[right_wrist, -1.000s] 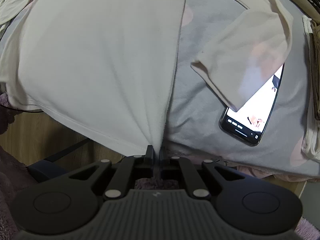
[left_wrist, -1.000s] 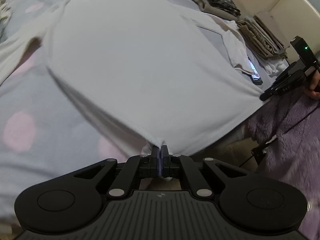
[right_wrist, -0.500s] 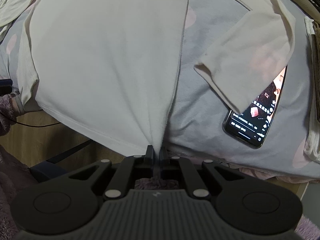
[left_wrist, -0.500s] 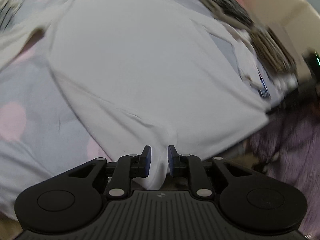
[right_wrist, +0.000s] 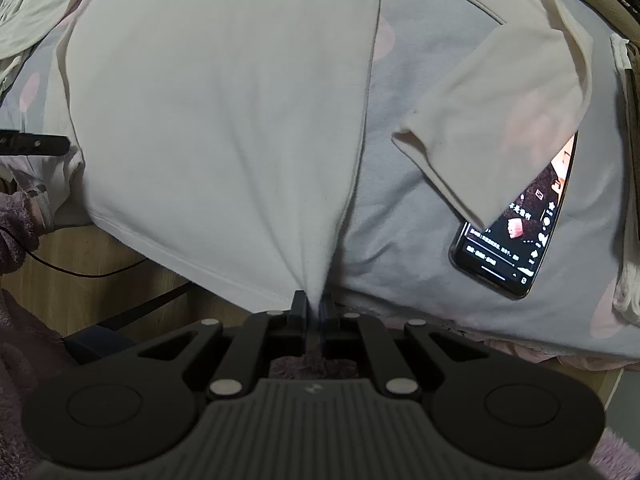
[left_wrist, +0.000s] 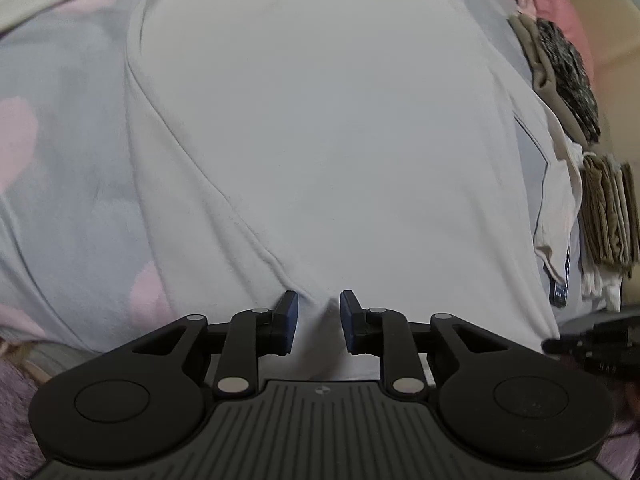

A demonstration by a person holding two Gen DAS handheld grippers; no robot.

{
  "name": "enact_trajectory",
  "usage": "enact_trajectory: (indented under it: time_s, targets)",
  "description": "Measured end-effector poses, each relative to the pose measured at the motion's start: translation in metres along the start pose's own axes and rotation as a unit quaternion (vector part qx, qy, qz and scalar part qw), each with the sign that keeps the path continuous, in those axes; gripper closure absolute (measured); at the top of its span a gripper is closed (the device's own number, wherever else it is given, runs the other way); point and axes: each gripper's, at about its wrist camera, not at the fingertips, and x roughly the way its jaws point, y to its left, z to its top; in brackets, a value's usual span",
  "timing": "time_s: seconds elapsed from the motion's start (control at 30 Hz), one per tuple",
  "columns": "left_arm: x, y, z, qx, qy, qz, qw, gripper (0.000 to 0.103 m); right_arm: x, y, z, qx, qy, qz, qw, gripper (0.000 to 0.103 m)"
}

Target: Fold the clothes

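Observation:
A white T-shirt (left_wrist: 320,128) lies spread over a grey bed sheet with pink dots (left_wrist: 68,168). My left gripper (left_wrist: 319,320) stands open over the shirt's hem, blue pads apart, with slack cloth bunched between them but not clamped. In the right wrist view the same T-shirt (right_wrist: 224,120) is pulled into a taut ridge running to my right gripper (right_wrist: 315,312), which is shut on the hem's corner. One short sleeve (right_wrist: 492,120) lies to the right, partly over a phone (right_wrist: 520,232).
The lit phone rests on the grey sheet (right_wrist: 400,216) near the bed's edge. Folded olive and patterned clothes (left_wrist: 560,80) and a tan folded pile (left_wrist: 608,208) sit at the right. Wooden floor (right_wrist: 100,256), a black cable and a purple fleece sleeve (right_wrist: 16,224) lie left.
My left gripper has let go of the hem and opened, then moved forward over the shirt. The right gripper keeps its hold; the shirt's left side has gone slack.

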Motion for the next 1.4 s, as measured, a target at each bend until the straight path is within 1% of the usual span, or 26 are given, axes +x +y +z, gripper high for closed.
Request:
enact_trajectory:
  time_s: [0.07, 0.17, 0.23, 0.33, 0.47, 0.5, 0.6, 0.63, 0.67, 0.7, 0.73, 0.77, 0.8, 0.9, 0.93, 0.97, 1.0, 1.03, 1.1, 1.13, 1.17, 1.2, 1.23, 1.27, 1.3, 1.4]
  targets:
    - [0.005, -0.001, 0.001, -0.007, 0.001, 0.011, 0.9999, 0.083, -0.002, 0.0, 0.0, 0.0, -0.001, 0.001, 1.0, 0.096]
    - [0.007, -0.002, -0.002, 0.003, -0.003, 0.032, 0.9995, 0.099, -0.005, -0.001, 0.0, 0.0, -0.003, 0.001, 1.0, 0.096]
    - [0.003, 0.0, -0.004, 0.005, -0.005, 0.036, 0.9993, 0.1, -0.007, -0.001, 0.0, -0.001, -0.003, 0.002, 1.0, 0.096]
    - [-0.021, 0.01, -0.011, 0.005, -0.013, 0.032, 0.9994, 0.101, -0.012, -0.002, 0.0, 0.002, -0.005, 0.006, 1.0, 0.096]
    - [-0.071, 0.03, -0.024, 0.018, -0.011, 0.03, 0.9993, 0.101, -0.025, -0.001, -0.002, 0.002, -0.009, 0.014, 1.0, 0.096]
    - [-0.083, 0.034, -0.025, 0.023, -0.009, 0.036, 0.999, 0.101, -0.031, 0.0, -0.002, -0.001, -0.01, 0.017, 1.0, 0.096]
    - [-0.122, 0.05, -0.03, 0.039, -0.013, 0.079, 0.996, 0.101, -0.048, 0.009, 0.005, -0.007, -0.017, 0.024, 1.0, 0.097]
    - [-0.13, 0.061, -0.03, 0.032, -0.007, 0.092, 0.9952, 0.101, -0.054, 0.011, 0.01, -0.009, -0.022, 0.024, 0.999, 0.097]
    - [-0.137, 0.072, -0.03, 0.024, -0.001, 0.105, 0.9942, 0.102, -0.065, -0.002, 0.01, -0.013, -0.025, 0.016, 0.999, 0.097]
    - [-0.144, 0.083, -0.03, 0.016, 0.005, 0.117, 0.993, 0.102, -0.067, -0.002, 0.006, -0.015, -0.027, 0.002, 1.0, 0.097]
    - [-0.144, 0.093, -0.03, 0.004, 0.01, 0.114, 0.9934, 0.102, -0.056, -0.005, 0.001, -0.013, -0.026, -0.011, 1.0, 0.097]
    - [-0.144, 0.102, -0.031, -0.006, 0.015, 0.104, 0.9945, 0.102, -0.054, -0.01, 0.001, -0.008, -0.019, -0.017, 1.0, 0.098]
    - [-0.139, 0.104, -0.031, -0.009, 0.02, 0.095, 0.9952, 0.102, -0.044, -0.008, 0.0, -0.008, -0.011, -0.016, 1.0, 0.098]
    - [-0.117, 0.101, -0.03, 0.012, 0.031, 0.101, 0.9943, 0.102, -0.012, -0.001, -0.003, -0.011, 0.013, -0.012, 1.0, 0.097]
    - [-0.108, 0.102, -0.03, 0.017, 0.04, 0.097, 0.9943, 0.102, -0.001, 0.001, -0.004, -0.012, 0.02, -0.011, 1.0, 0.097]
    - [-0.099, 0.101, -0.03, 0.025, 0.048, 0.105, 0.993, 0.102, 0.01, 0.003, -0.005, -0.013, 0.028, -0.009, 0.999, 0.097]
    - [-0.09, 0.101, -0.03, 0.033, 0.055, 0.113, 0.9915, 0.101, 0.017, 0.005, -0.007, -0.014, 0.035, -0.009, 0.999, 0.097]
    - [-0.08, 0.098, -0.029, 0.043, 0.062, 0.121, 0.9898, 0.101, 0.01, 0.003, -0.009, -0.015, 0.036, -0.01, 0.999, 0.097]
    - [-0.066, 0.094, -0.029, 0.054, 0.075, 0.132, 0.9869, 0.1, 0.018, 0.001, -0.005, -0.008, 0.032, -0.004, 0.999, 0.097]
    - [-0.064, 0.093, -0.027, 0.058, 0.075, 0.136, 0.9862, 0.1, 0.013, -0.004, -0.004, 0.001, 0.024, -0.006, 1.0, 0.095]
    - [-0.062, 0.092, -0.026, 0.062, 0.076, 0.139, 0.9854, 0.1, 0.009, -0.009, -0.002, 0.01, 0.016, -0.008, 1.0, 0.091]
    - [-0.06, 0.09, -0.025, 0.065, 0.077, 0.142, 0.9847, 0.099, 0.004, -0.014, 0.0, 0.019, 0.007, -0.01, 1.0, 0.09]
    - [-0.063, 0.091, -0.023, 0.066, 0.074, 0.139, 0.9853, 0.097, -0.001, -0.019, 0.001, 0.028, -0.001, -0.012, 1.0, 0.09]
    - [-0.067, 0.091, -0.02, 0.063, 0.067, 0.134, 0.9867, 0.092, -0.005, -0.024, 0.003, 0.038, -0.009, -0.014, 0.999, 0.088]
    - [-0.072, 0.09, -0.017, 0.06, 0.058, 0.132, 0.9877, 0.091, -0.01, -0.029, 0.004, 0.047, -0.017, -0.016, 0.999, 0.087]
    - [-0.084, 0.081, -0.004, 0.064, 0.028, 0.131, 0.989, 0.091, -0.024, -0.044, 0.009, 0.074, -0.042, -0.022, 0.996, 0.087]
